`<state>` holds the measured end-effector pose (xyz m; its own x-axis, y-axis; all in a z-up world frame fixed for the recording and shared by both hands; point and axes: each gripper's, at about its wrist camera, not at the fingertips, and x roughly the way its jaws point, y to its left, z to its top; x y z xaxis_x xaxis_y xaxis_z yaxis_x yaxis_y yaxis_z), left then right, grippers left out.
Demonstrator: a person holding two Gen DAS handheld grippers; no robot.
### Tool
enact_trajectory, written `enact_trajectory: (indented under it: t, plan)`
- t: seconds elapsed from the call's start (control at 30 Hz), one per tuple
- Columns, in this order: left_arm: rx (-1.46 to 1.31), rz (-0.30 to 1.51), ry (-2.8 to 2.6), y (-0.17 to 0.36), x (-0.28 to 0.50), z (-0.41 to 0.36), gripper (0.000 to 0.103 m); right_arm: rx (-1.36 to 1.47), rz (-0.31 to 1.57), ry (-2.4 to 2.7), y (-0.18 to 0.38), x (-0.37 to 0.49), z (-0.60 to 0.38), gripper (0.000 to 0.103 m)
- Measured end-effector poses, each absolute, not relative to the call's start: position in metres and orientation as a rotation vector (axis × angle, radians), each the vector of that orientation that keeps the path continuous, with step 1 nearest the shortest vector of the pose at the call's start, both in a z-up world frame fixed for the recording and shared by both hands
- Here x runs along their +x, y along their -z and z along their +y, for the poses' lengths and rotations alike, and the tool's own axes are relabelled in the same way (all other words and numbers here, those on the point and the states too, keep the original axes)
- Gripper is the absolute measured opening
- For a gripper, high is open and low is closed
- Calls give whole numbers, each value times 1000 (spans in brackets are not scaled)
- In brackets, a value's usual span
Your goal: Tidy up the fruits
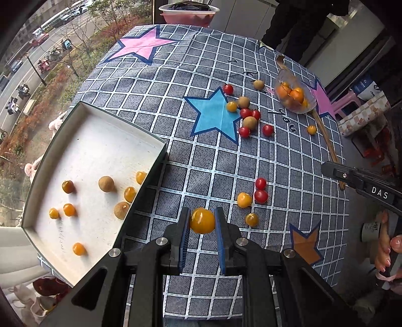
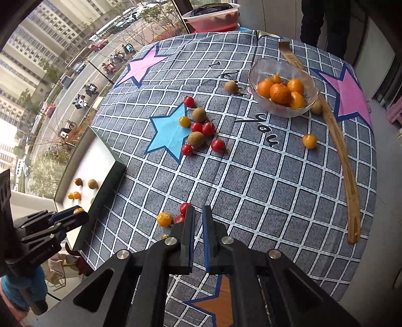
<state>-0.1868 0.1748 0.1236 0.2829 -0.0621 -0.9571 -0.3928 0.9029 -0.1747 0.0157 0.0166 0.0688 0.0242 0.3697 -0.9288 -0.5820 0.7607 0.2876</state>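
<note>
My left gripper (image 1: 202,221) is shut on a yellow cherry tomato (image 1: 202,220), held above the checked cloth just right of the white tray (image 1: 100,140). The tray holds several yellow tomatoes and two brown longans (image 1: 106,184). In the right wrist view the left gripper (image 2: 75,213) shows at the tray's near edge. My right gripper (image 2: 198,218) is nearly closed and empty, above the cloth beside two red tomatoes (image 2: 185,208) and a yellow one (image 2: 164,219). A cluster of red tomatoes (image 2: 202,127), longans and a yellow tomato lies by the blue star.
A glass bowl (image 2: 282,75) of small oranges stands at the back right, with a long wooden utensil (image 2: 344,156) beside it. A lone yellow tomato (image 2: 309,141) lies near it. A pink basin (image 2: 213,17) sits at the far edge. A person stands behind the table.
</note>
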Motion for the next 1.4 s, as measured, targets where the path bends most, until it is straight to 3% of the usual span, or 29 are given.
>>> enact_trajectory:
  t: [0.1,0.13,0.2,0.23,0.53,0.7,0.73,1.13,1.17,1.27,1.4]
  plan:
    - [-402,1281,-228,-124,-185,172,21,-184,1438,-708,-43,33,25,13]
    - [-398,1283,-229,-123,-184,171,21,-174,1464,-695,-33,41,29,18]
    - [-391,1282,-233,-123,-182,170,21,-170,1465,-669,-19,56,39,40]
    - [-387,1280,-237,-124,-181,169,21,-177,1454,-661,-13,62,45,41]
    - [-429,1291,-286,-116,-180,177,21,-281,1441,-627,27,90,87,41]
    - [-443,1293,-306,-118,-184,188,21,-256,1470,-622,31,94,88,7]
    - [-442,1296,-310,-118,-185,190,21,-253,1480,-628,31,92,87,7]
    - [-427,1294,-274,-108,-194,237,21,-207,1431,-680,-11,64,83,8]
    - [-414,1293,-260,-108,-194,242,21,-209,1430,-637,-9,67,81,10]
    - [-392,1308,-225,-103,-192,258,21,-172,1442,-513,1,78,76,36]
    - [-376,1317,-202,-98,-193,280,21,-170,1431,-413,14,93,77,37]
